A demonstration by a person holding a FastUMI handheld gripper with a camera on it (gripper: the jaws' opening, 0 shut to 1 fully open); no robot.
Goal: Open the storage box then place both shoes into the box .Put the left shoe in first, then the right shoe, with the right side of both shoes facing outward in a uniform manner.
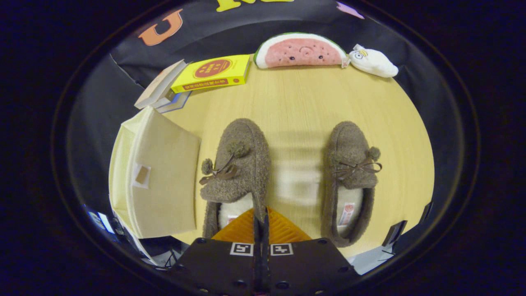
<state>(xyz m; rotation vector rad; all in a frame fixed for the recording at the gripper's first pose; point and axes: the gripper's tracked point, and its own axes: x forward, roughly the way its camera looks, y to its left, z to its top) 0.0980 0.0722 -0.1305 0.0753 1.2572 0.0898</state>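
Beside the storage box (164, 172), tongs (261, 213) pinch left shoe's (242, 164) rim.

Brown fuzzy shoes (242, 164), cream storage box (158, 176), yellow book (213, 74), pink-green watermelon plush (302, 51), pale wood-grain table (304, 102)

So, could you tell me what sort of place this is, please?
Probably a staged recording booth, not a home: a wooden table against black cloth, with fuzzy slippers, a storage box and plush toys. The gripper looks shut.
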